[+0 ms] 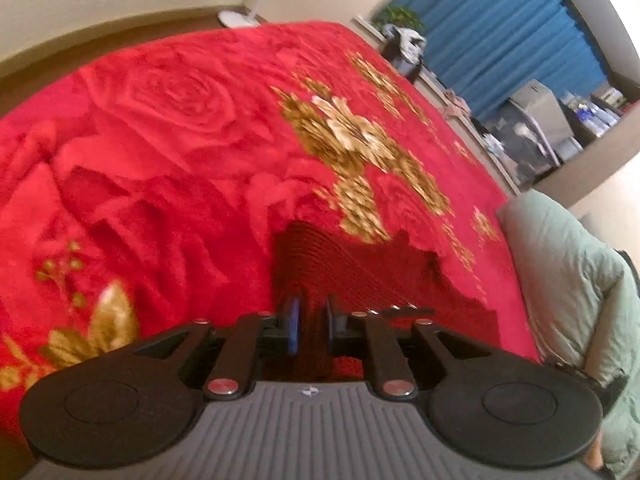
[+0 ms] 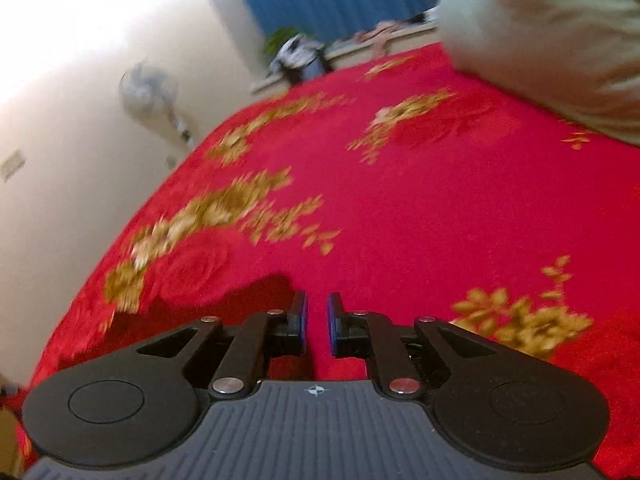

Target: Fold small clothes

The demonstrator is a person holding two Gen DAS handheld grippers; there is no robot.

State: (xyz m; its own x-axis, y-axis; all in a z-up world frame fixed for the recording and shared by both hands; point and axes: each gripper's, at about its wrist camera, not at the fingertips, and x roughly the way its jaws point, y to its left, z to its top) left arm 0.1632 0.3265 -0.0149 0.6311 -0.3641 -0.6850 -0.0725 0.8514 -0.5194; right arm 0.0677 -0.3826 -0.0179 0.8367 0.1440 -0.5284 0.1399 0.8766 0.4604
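A dark red ribbed knit garment (image 1: 360, 268) lies on the red floral blanket (image 1: 180, 140), just ahead of my left gripper (image 1: 313, 328). Its fabric runs between the narrowly spaced blue-padded fingers (image 1: 294, 328), which look shut on it. In the right wrist view a dark red edge of the garment (image 2: 256, 300) shows left of my right gripper (image 2: 317, 326). The right gripper's fingers stand a narrow gap apart with only blanket (image 2: 400, 200) between them; it holds nothing.
A grey-green pillow (image 1: 568, 280) lies at the bed's right side, and shows in the right wrist view (image 2: 540, 40). A white fan (image 2: 148, 88) stands by the wall. A cluttered sill (image 1: 404, 48) and blue curtains (image 1: 500, 28) lie beyond the bed.
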